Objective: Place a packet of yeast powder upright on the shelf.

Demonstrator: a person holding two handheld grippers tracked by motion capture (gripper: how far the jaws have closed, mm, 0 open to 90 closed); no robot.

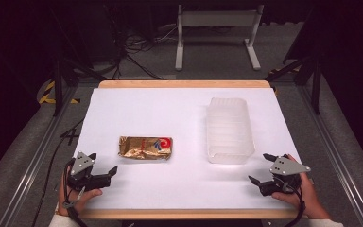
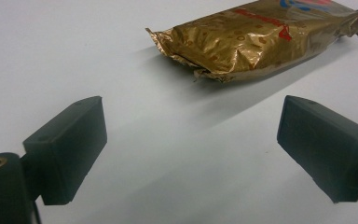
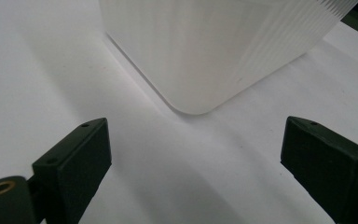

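Foil packet (image 1: 145, 147), crinkled gold, lies beside ribbed translucent plastic tub (image 1: 229, 130); both grippers' black jaws gape, released.

On the white table (image 1: 123, 113) lies one gold foil packet (image 1: 145, 147), crumpled and printed with a red and blue mark at one end; the left gripper view shows the same single packet (image 2: 256, 39) lying ahead of its jaws. There is one clear plastic tub (image 1: 229, 130), ribbed along its walls, and the right gripper view shows one rounded corner of that same tub (image 3: 200, 51). That makes two loose things on the table (one of each kind). Two grippers are in hand: one left gripper (image 1: 105, 163) and one right gripper (image 1: 260, 168), each with two black jaws, four jaws altogether. On the floor beyond the table stands one white frame (image 1: 217, 33).
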